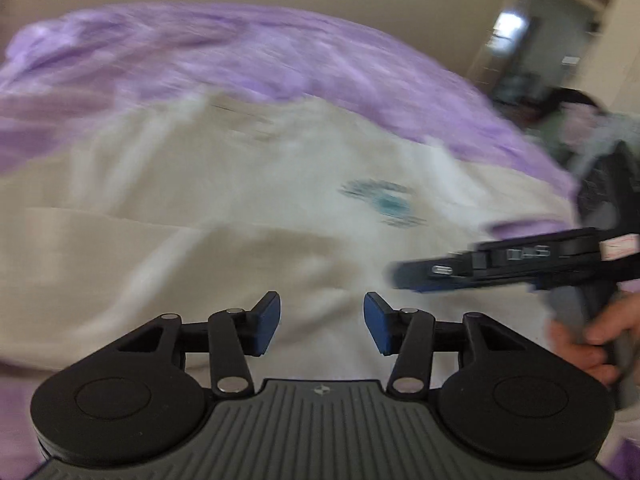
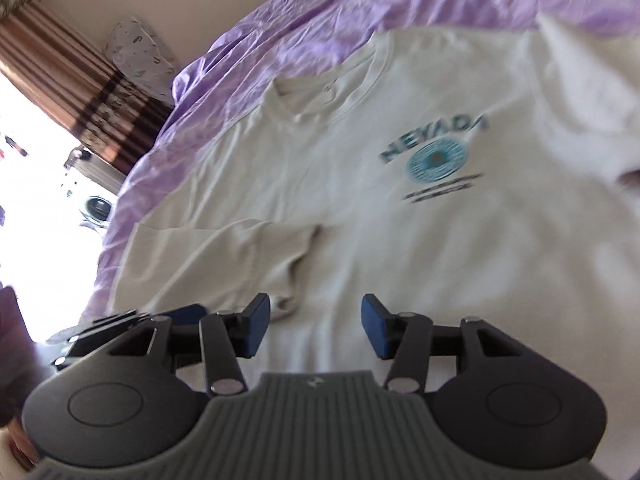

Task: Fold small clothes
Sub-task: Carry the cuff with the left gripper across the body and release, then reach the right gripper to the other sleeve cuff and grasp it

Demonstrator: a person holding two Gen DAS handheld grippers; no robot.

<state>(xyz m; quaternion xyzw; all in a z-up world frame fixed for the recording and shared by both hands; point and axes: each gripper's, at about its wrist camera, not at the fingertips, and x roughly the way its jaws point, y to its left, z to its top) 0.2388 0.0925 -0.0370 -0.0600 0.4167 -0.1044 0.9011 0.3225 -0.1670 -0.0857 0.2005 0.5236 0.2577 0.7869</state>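
Both tools hover over a cream T-shirt (image 2: pixel 360 208) lying face up on the lilac bedsheet (image 2: pixel 280 28), NEVADA print (image 2: pixel 436 152) showing. The left tool (image 1: pixel 322 322) is spread wide with nothing between its blue pads; the right tool (image 2: pixel 315 326) likewise gapes empty above the lower body of the shirt. One sleeve (image 2: pixel 224 256) already lies folded inward across the chest. My read: the next grab wants a clean pinch at the hem or side seam, both tools level, taking both cloth layers, so the fold lands straight without dragging the sheet.
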